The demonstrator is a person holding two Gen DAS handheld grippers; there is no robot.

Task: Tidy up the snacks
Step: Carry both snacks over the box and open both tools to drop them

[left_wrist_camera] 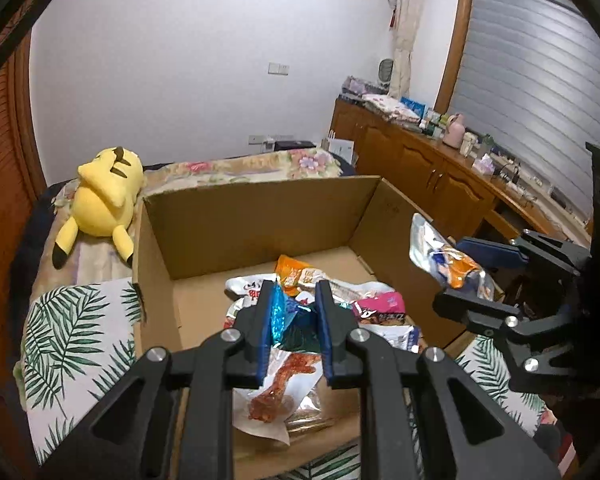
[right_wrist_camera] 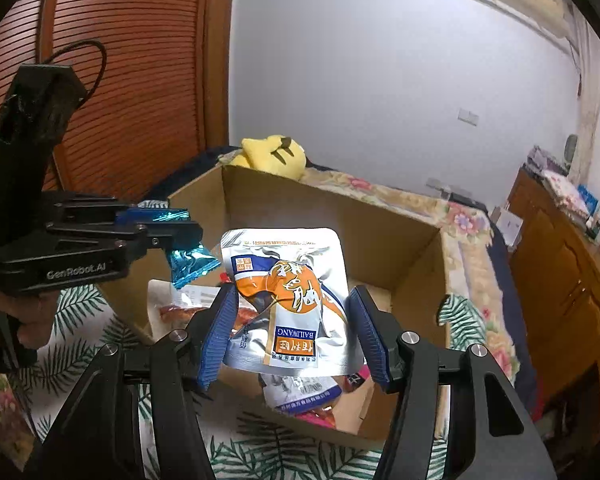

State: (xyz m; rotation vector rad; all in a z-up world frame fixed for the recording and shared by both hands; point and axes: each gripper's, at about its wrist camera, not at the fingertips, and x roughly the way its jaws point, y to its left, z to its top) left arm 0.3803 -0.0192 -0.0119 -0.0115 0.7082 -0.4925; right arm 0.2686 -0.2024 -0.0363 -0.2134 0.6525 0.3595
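Observation:
An open cardboard box [left_wrist_camera: 260,224] stands on the bed with several snack packets piled in its near half: an orange one [left_wrist_camera: 296,270], a pink one [left_wrist_camera: 376,308] and a clear pack with a red chicken leg [left_wrist_camera: 284,384]. Over that pile my left gripper [left_wrist_camera: 294,292] is shut on a small blue foil packet [left_wrist_camera: 284,316]. To the right, above the box's right wall, my right gripper [left_wrist_camera: 450,272] is shut on a silver and orange pouch [left_wrist_camera: 440,252]. In the right wrist view the pouch [right_wrist_camera: 288,292] sits between the blue pads of the right gripper [right_wrist_camera: 293,296], and the blue packet [right_wrist_camera: 190,262] hangs from the left gripper [right_wrist_camera: 180,226].
A yellow plush toy [left_wrist_camera: 104,196] lies behind the box on the floral bedding. A leaf-print cloth [left_wrist_camera: 72,332] covers the bed around the box. A wooden cabinet [left_wrist_camera: 420,160] with clutter on top runs along the right; a slatted wooden door [right_wrist_camera: 132,80] is at the left.

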